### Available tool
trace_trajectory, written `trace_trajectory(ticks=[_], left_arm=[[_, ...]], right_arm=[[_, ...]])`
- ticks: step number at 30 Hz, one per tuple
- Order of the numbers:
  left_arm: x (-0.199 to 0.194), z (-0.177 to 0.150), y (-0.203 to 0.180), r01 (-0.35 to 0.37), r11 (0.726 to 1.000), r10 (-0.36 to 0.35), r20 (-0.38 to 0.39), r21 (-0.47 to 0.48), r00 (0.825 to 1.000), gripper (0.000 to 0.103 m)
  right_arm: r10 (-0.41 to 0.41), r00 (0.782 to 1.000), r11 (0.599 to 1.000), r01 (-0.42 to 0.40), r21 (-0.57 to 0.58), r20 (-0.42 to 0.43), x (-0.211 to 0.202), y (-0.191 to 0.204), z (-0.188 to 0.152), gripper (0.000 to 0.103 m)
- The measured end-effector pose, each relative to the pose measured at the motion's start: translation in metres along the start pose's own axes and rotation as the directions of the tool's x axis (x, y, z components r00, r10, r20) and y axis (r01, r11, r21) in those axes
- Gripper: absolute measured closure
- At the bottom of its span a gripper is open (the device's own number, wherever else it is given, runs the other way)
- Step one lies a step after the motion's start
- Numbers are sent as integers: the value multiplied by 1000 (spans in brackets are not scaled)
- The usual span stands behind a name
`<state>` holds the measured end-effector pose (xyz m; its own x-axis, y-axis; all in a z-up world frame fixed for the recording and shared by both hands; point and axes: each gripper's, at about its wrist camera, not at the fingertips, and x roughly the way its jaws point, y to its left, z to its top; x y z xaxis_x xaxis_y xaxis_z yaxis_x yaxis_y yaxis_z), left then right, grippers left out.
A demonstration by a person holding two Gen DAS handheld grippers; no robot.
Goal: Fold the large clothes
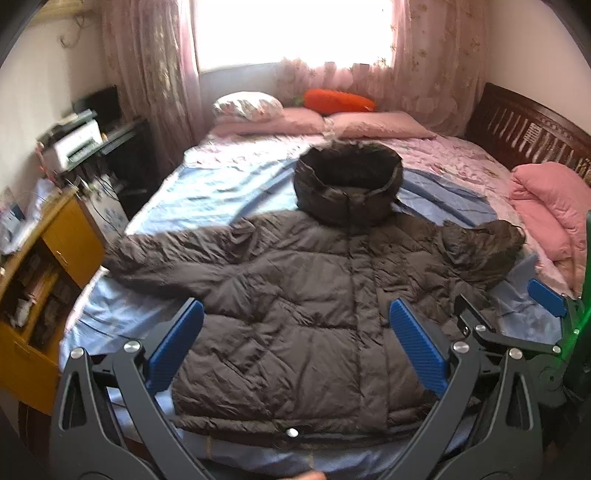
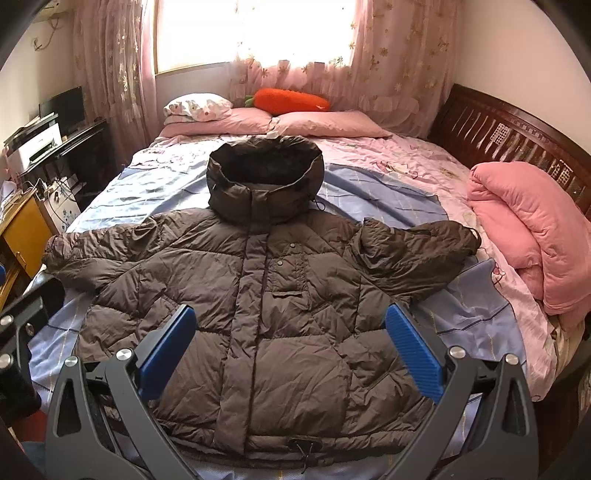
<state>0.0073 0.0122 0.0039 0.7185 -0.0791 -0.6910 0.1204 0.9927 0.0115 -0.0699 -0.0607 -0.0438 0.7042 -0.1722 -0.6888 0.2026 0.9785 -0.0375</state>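
Two grippers: left gripper (image 1: 295, 332) and right gripper (image 2: 290, 334) hovered with jaws wide apart, holding nothing.
Jacket (image 2: 266, 306): lay flat, face up, on the bed (image 2: 413, 199).
Sleeves: spread outward.
Risk: slick, puffy padding might slip from a shallow pinch.

Bright window (image 2: 255, 29), pink curtains (image 2: 399, 55); wooden headboard (image 2: 517, 136) right; yellow cabinet (image 1: 44, 266), desk (image 1: 122, 136) left.

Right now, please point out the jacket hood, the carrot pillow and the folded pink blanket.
jacket hood (image 2: 264, 177): right wrist view, dark inner lining.
carrot pillow (image 2: 291, 100): right wrist view, orange body.
folded pink blanket (image 2: 524, 225): right wrist view, top fold.
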Motion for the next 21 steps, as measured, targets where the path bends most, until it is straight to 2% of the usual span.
trace_trajectory(ticks=[3, 7, 11, 21], left_arm=[[2, -1, 4, 37, 999, -38, -15, -26, 999, 2], [-3, -4, 10, 64, 996, -63, 16, -66, 998, 2], [-10, -6, 5, 35, 999, -32, 69, -37, 997, 2], [-11, -6, 7, 19, 999, -15, 77, -50, 997, 2]], right_arm=[[-8, 1000, 1000, 8, 14, 21, -3, -2, 1, 1], [-17, 1000, 1000, 17, 14, 21, -5, -3, 1, 1], [-34, 999, 999, 34, -9, 14, -4, 1, 0, 1], [-35, 999, 999, 34, -16, -32, 0, 1, -1, 1]])
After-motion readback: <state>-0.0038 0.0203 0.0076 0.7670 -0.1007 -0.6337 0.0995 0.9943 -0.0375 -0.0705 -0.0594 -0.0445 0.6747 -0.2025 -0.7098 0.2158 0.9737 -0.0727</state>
